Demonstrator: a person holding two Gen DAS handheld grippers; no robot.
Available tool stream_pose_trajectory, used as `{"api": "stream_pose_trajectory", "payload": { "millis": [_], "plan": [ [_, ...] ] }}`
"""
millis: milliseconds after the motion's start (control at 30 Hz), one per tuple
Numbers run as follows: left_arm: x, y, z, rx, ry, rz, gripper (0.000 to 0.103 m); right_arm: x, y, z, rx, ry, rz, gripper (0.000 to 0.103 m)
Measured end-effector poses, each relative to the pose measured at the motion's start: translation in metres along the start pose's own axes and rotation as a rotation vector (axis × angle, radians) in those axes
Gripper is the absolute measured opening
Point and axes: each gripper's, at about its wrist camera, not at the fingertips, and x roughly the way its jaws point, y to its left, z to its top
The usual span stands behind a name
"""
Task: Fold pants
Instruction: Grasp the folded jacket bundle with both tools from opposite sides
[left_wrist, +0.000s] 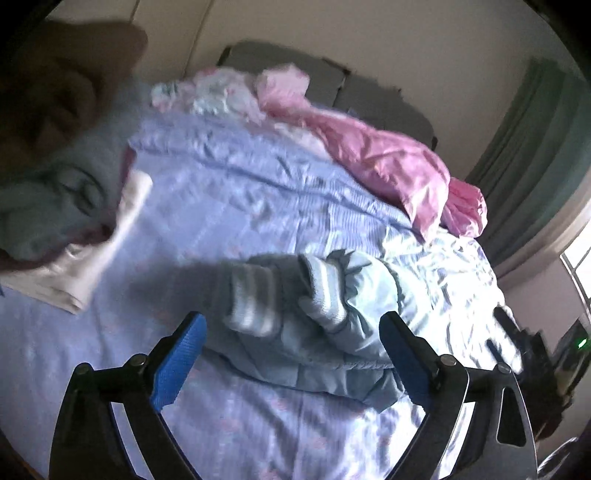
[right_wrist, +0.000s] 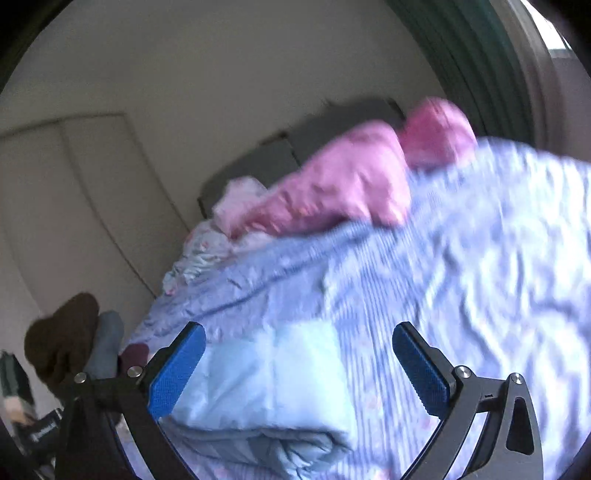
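1. Your left gripper hangs over the near edge of the bed, its two blue pads spread wide, clear of the cloth below.
2. One pair of light blue pants lies bunched on the lilac bedspread by that near edge, below and between the left gripper's spread fingers; two striped grey-and-white cuffs stick up from the heap.
3. Your right gripper also stands fully parted, nothing pressed between its two blue pads.
4. In the right wrist view the pants show as a smoother pale blue bundle at the near edge of the bed; the left pad overlaps it in the picture, though motion blur leaves it uncertain whether it touches.
5. One pink quilt runs along the far right edge of the bed, up toward the grey headboard.
6. One heap of pale floral bedding sits at the head end, just beside the pink quilt.
7. At the left edge of the bed, one pile of clothes holds grey-blue cloth with a cream folded piece at its foot.
8. One green curtain hangs beyond the right side of the bed.
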Motion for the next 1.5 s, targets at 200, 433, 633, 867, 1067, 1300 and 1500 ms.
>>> {"api": "stream_pose_trajectory", "payload": {
  "millis": [200,433,633,867,1067,1300,1500],
  "plan": [
    [0.032,0.007,0.004,-0.103,0.075,-0.058,0.095,0.042,-0.037,-0.027,0.170,0.141,0.030,0.103],
    [0.058,0.036,0.002,-0.200,0.145,-0.056,0.095,0.071,-0.035,-0.053,0.149,0.233,0.039,0.103],
    [0.070,0.051,-0.003,-0.217,0.163,-0.047,0.099,0.083,-0.029,-0.066,0.147,0.274,0.059,0.103],
    [0.091,0.065,-0.006,-0.232,0.209,-0.023,0.103,0.102,-0.030,-0.080,0.163,0.351,0.094,0.103],
    [0.109,0.084,-0.019,-0.337,0.256,-0.085,0.103,0.110,-0.028,-0.085,0.133,0.371,0.094,0.102],
    [0.127,0.095,-0.030,-0.451,0.306,-0.168,0.103,0.118,-0.017,-0.092,0.057,0.379,0.077,0.103],
    [0.129,0.092,-0.032,-0.516,0.288,-0.194,0.085,0.125,-0.019,-0.092,0.056,0.387,0.097,0.094]
  ]
}}
